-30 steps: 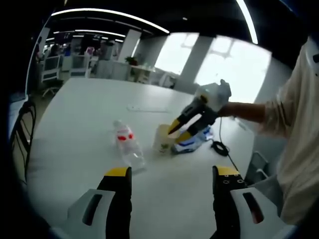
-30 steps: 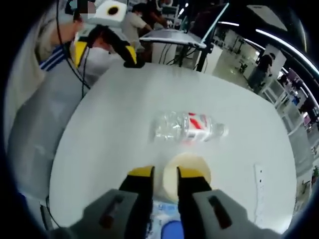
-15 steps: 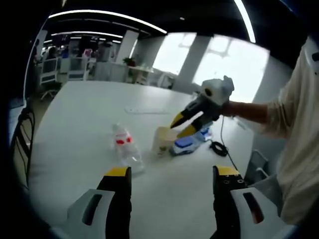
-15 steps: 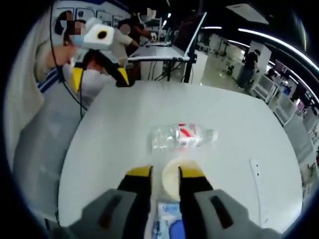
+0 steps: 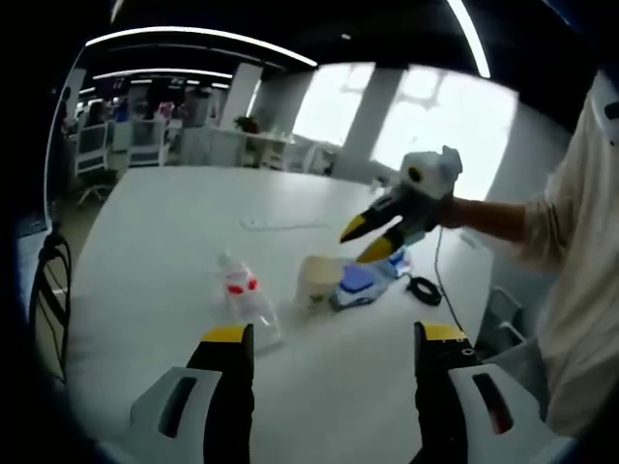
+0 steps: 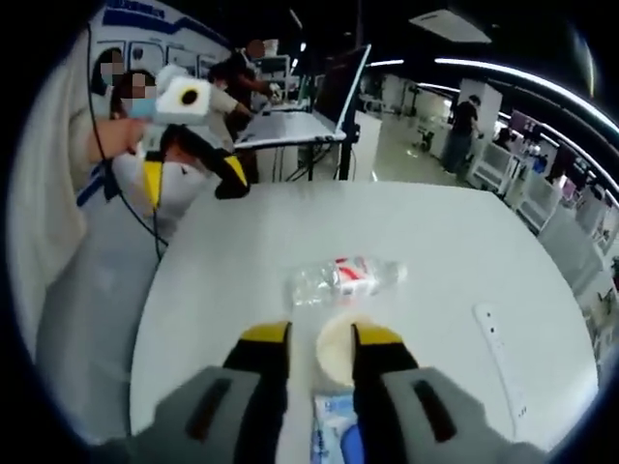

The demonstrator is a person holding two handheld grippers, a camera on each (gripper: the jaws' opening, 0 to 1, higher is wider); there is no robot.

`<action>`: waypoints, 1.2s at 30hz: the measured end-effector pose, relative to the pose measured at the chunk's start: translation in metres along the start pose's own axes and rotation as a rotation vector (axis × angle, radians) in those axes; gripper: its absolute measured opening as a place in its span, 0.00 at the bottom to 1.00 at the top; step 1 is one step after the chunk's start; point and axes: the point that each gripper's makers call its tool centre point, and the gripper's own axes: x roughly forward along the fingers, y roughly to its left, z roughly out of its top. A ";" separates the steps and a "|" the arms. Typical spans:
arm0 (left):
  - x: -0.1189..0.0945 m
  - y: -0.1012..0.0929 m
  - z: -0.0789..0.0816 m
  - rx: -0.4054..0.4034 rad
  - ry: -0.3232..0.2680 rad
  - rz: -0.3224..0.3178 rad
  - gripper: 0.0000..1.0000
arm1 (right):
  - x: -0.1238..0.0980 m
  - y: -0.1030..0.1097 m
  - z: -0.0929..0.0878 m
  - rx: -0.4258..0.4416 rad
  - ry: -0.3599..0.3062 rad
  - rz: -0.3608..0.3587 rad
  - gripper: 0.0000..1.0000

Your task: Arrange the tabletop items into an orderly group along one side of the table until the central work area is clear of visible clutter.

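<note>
Now both grippers hover empty above the white table [image 5: 145, 222].
Left gripper [image 5: 329, 338] spread wide; right gripper [image 6: 320, 334] narrowly parted over the cup [image 6: 336, 348]; bottle [image 6: 340, 278] lies beyond, power strip [image 6: 500, 351] aside.

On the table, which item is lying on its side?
The clear bottle with the red label; the paper cup beside it stands upright.

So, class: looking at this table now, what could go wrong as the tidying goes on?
The clear plastic bottle with a red label lies on its side, so a nudge might roll it away. The cream paper cup stands close beside the blue and white packet; gripping one may knock the other. The right claw hangs above both.
</note>
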 end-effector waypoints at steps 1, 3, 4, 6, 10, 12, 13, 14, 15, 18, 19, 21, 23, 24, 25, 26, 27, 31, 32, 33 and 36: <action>0.000 -0.001 0.001 0.002 -0.002 -0.001 0.64 | -0.002 0.000 0.001 0.008 -0.002 -0.002 0.22; 0.000 -0.002 0.003 0.007 -0.001 -0.002 0.64 | -0.005 -0.001 0.003 0.021 -0.016 -0.011 0.25; 0.000 -0.002 0.004 0.009 -0.001 -0.003 0.64 | -0.007 -0.001 0.004 0.034 -0.020 -0.010 0.25; 0.000 -0.004 0.006 0.017 0.001 -0.005 0.64 | -0.010 -0.002 0.005 0.042 -0.030 -0.017 0.26; 0.001 -0.006 0.011 0.029 0.001 -0.012 0.64 | -0.017 -0.003 0.008 0.063 -0.045 -0.027 0.28; 0.002 -0.007 0.013 0.032 -0.001 -0.015 0.64 | -0.021 -0.005 0.009 0.093 -0.058 -0.032 0.29; 0.002 -0.007 0.015 0.034 -0.001 -0.016 0.64 | -0.022 -0.006 0.010 0.098 -0.063 -0.035 0.30; 0.002 -0.007 0.016 0.038 -0.001 -0.016 0.64 | -0.024 -0.007 0.012 0.112 -0.074 -0.041 0.31; 0.002 -0.008 0.017 0.040 0.000 -0.017 0.64 | -0.025 -0.007 0.012 0.126 -0.076 -0.042 0.32; 0.003 -0.010 0.020 0.050 0.003 -0.024 0.64 | -0.030 -0.008 0.014 0.154 -0.095 -0.050 0.33; 0.003 -0.010 0.020 0.051 0.004 -0.025 0.64 | -0.031 -0.008 0.015 0.168 -0.101 -0.047 0.32; 0.002 -0.012 0.023 0.055 0.003 -0.030 0.64 | -0.035 -0.011 0.018 0.207 -0.124 -0.058 0.33; 0.002 -0.013 0.024 0.060 0.003 -0.032 0.64 | -0.037 -0.011 0.019 0.223 -0.135 -0.056 0.32; 0.002 -0.014 0.026 0.063 0.003 -0.033 0.64 | -0.039 -0.013 0.020 0.245 -0.145 -0.061 0.33; 0.002 -0.014 0.027 0.065 0.003 -0.036 0.64 | -0.039 -0.015 0.021 0.265 -0.151 -0.068 0.33; 0.001 -0.015 0.028 0.069 0.004 -0.037 0.64 | -0.041 -0.017 0.023 0.286 -0.162 -0.066 0.33; 0.001 -0.015 0.028 0.072 0.005 -0.037 0.64 | -0.041 -0.018 0.024 0.302 -0.169 -0.069 0.33; 0.000 -0.017 0.032 0.083 0.006 -0.044 0.64 | -0.045 -0.026 0.033 0.380 -0.216 -0.074 0.35; -0.001 -0.017 0.033 0.087 0.005 -0.045 0.64 | -0.045 -0.027 0.035 0.395 -0.228 -0.076 0.35; -0.001 -0.017 0.034 0.086 0.004 -0.045 0.64 | -0.046 -0.029 0.036 0.421 -0.229 -0.078 0.35; -0.003 -0.017 0.037 0.092 -0.002 -0.047 0.64 | -0.047 -0.033 0.043 0.485 -0.270 -0.087 0.36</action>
